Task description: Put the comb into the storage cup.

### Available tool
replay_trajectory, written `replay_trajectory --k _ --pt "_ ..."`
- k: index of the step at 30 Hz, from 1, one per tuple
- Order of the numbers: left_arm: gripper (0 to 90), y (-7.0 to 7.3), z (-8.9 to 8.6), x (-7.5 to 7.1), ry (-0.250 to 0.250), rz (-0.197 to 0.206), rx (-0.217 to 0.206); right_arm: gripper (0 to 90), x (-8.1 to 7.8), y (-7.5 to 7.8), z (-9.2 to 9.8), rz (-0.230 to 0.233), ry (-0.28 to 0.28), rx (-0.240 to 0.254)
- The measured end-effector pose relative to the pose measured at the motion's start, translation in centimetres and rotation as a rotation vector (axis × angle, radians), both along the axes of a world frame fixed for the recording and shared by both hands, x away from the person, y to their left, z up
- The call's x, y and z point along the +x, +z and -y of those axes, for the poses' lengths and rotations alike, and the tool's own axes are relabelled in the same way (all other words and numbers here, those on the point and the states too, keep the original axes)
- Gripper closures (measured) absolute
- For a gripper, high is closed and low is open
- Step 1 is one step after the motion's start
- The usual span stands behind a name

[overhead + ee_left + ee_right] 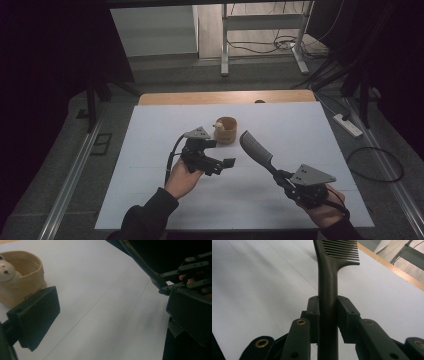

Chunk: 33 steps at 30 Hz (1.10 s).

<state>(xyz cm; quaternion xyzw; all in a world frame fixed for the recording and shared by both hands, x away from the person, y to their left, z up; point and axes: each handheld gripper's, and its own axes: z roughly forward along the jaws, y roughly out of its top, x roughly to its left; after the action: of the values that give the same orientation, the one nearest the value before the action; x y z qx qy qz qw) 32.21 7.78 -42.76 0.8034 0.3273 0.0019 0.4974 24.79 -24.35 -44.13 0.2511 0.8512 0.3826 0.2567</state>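
A black comb [255,146] points up and to the left over the white table [150,165], teeth end raised. My right gripper [281,176] is shut on its handle; in the right gripper view the two pads [314,312] press the comb's handle [327,277] from both sides. Left of the comb, my left gripper [222,153] is held on its side in the person's hand with its jaws wide apart and nothing between them. In the left gripper view my left gripper [112,315] faces bare table, with the comb [140,263] and the right gripper [197,272] at the upper right.
A small tan fabric basket [226,131] with a little pale toy [219,125] inside stands just behind the left gripper; this basket [22,285] is beside the left jaw. A wooden strip [225,96] borders the table's far edge. A power strip [347,125] lies on the floor at right.
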Motion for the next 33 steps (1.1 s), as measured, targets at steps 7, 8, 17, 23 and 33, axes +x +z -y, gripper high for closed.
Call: replay_trajectory --k 7,8,17,23,33 --pt "0.0 0.2 1.0 0.4 -0.027 -0.008 0.002 72.4 0.0 0.0 -0.7 0.009 0.011 0.005" --pt "0.0 0.2 1.1 0.5 -0.031 -0.009 0.002 72.4 0.0 0.0 -0.8 0.010 0.012 0.005" --pt "0.0 0.3 1.7 0.8 -0.039 -0.042 -0.020 72.4 -0.1 0.0 -1.6 0.022 0.028 0.009" --pt "0.0 0.5 1.8 0.9 -0.039 -0.050 -0.031 72.4 -0.2 -0.1 -2.2 0.025 0.037 0.016" --pt "0.0 0.6 2.2 1.1 -0.041 -0.107 -0.073 72.4 -0.4 0.0 -2.9 0.044 0.049 0.023"
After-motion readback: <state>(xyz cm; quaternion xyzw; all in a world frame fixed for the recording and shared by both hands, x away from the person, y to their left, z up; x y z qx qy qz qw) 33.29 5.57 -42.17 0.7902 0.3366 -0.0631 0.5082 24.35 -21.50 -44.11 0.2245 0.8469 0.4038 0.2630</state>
